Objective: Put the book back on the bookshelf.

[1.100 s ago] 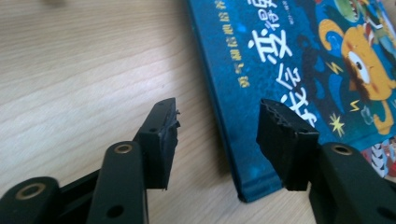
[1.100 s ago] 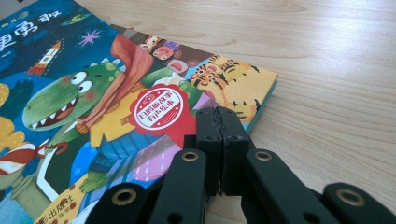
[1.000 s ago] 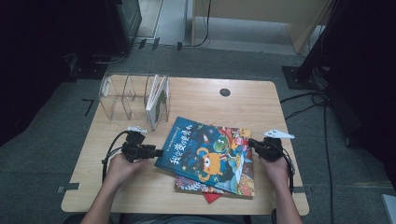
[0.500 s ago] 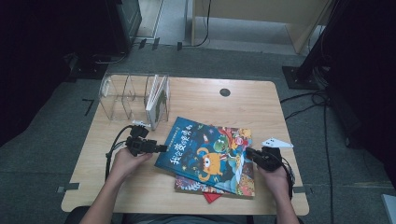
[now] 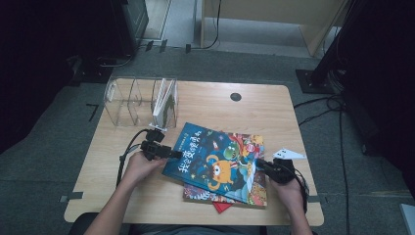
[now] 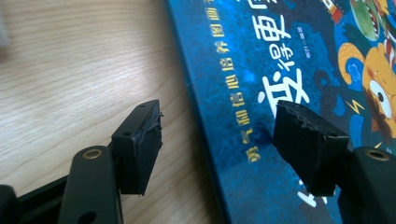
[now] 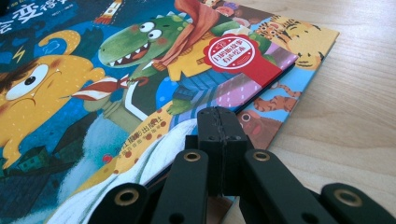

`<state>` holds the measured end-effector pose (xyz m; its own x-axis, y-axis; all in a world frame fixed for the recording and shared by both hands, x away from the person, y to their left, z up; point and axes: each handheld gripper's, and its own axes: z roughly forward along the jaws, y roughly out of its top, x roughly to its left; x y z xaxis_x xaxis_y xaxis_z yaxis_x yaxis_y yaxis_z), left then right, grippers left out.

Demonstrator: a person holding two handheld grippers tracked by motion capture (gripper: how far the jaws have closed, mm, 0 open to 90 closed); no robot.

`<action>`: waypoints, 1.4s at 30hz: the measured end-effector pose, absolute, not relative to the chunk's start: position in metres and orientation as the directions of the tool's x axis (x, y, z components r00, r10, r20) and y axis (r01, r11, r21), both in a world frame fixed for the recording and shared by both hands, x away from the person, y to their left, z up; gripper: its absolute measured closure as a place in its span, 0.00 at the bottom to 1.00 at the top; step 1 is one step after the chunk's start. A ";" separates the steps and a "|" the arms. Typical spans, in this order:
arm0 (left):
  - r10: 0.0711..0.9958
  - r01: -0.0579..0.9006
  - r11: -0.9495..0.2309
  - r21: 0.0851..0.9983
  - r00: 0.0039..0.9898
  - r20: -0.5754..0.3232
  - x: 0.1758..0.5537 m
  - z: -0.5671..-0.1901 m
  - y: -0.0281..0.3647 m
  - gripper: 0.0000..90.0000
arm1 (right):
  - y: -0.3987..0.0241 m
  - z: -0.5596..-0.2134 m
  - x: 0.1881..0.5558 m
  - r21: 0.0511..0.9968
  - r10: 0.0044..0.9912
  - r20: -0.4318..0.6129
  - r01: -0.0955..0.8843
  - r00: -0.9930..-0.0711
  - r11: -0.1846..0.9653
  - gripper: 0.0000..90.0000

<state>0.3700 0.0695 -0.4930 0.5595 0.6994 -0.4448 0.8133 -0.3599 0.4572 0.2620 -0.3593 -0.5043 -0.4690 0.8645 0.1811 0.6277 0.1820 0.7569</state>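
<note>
The left gripper [image 6: 217, 140] has just been opening its jaws, and they stand wide, one over bare wood and one over the blue cover, with the spine edge of the blue picture book [image 5: 215, 159] between them but not pinched. The right gripper [image 7: 220, 116] has its jaws pressed flat together, empty, resting at the book's right edge in the lower middle of its own view. The book lies tilted at the centre of the high view atop other books [image 5: 222, 198] on the wooden table [image 5: 254, 112]. A clear divided holder [image 5: 132, 98] stands at upper left.
</note>
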 end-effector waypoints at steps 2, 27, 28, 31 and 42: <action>0.696 0.813 -0.362 0.456 0.561 -0.448 0.371 -0.493 0.068 0.36 | -0.359 -0.505 0.264 0.760 0.862 0.181 0.624 -0.474 0.183 1.00; 0.709 0.851 -0.388 0.355 0.521 -0.475 0.375 -0.472 0.062 0.43 | -0.350 -0.505 0.278 0.760 0.858 0.174 0.620 -0.484 0.196 1.00; 0.710 0.845 -0.393 0.362 0.529 -0.464 0.374 -0.463 0.062 0.43 | -0.350 -0.505 0.278 0.760 0.858 0.174 0.620 -0.484 0.196 1.00; 0.709 0.838 -0.403 0.368 0.540 -0.454 0.372 -0.455 0.061 0.44 | -0.350 -0.505 0.278 0.760 0.859 0.171 0.619 -0.483 0.197 1.00; 0.710 0.824 -0.424 0.376 0.560 -0.427 0.369 -0.420 0.064 0.48 | -0.344 -0.505 0.277 0.758 0.847 0.184 0.620 -0.499 0.201 1.00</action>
